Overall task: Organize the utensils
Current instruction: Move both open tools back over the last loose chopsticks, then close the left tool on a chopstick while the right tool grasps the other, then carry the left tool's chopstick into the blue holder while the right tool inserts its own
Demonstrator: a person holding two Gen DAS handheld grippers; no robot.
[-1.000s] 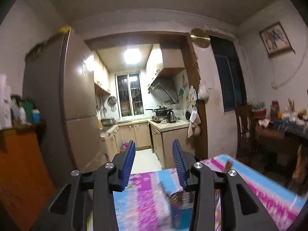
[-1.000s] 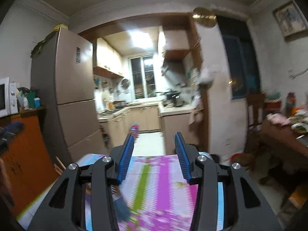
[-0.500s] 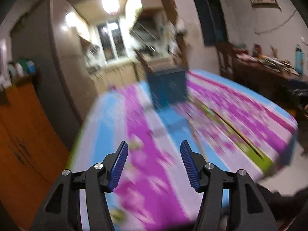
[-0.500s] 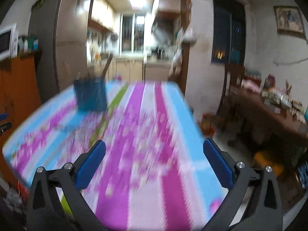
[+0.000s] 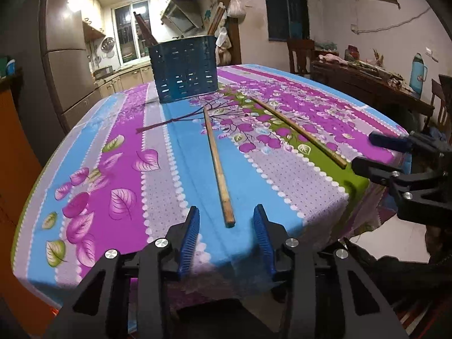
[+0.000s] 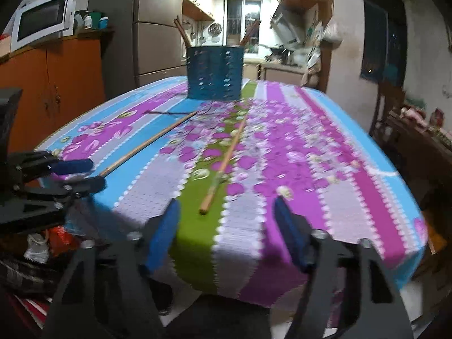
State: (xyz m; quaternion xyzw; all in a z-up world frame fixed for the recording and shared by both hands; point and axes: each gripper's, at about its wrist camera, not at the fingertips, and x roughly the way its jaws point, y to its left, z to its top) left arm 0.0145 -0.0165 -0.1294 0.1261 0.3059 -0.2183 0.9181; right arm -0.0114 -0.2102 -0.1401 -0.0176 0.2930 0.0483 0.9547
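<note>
Kitchen behind, flowered tablecloth [image 5: 158, 130] ahead. Left view: my left gripper [image 5: 226, 230] has just been closing, jaws apart and empty, one chopstick [image 5: 217, 163] lying just beyond them; a blue holder [image 5: 185, 69] stands farther back. Right view: my right gripper [image 6: 226, 227] has likewise been closing, empty, second chopstick [image 6: 223, 166] just ahead.

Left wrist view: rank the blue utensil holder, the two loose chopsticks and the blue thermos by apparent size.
1. Blue utensil holder.
2. The two chopsticks, left one and right one: similar length, not ranked.
3. Blue thermos, small partly through distance.
</note>
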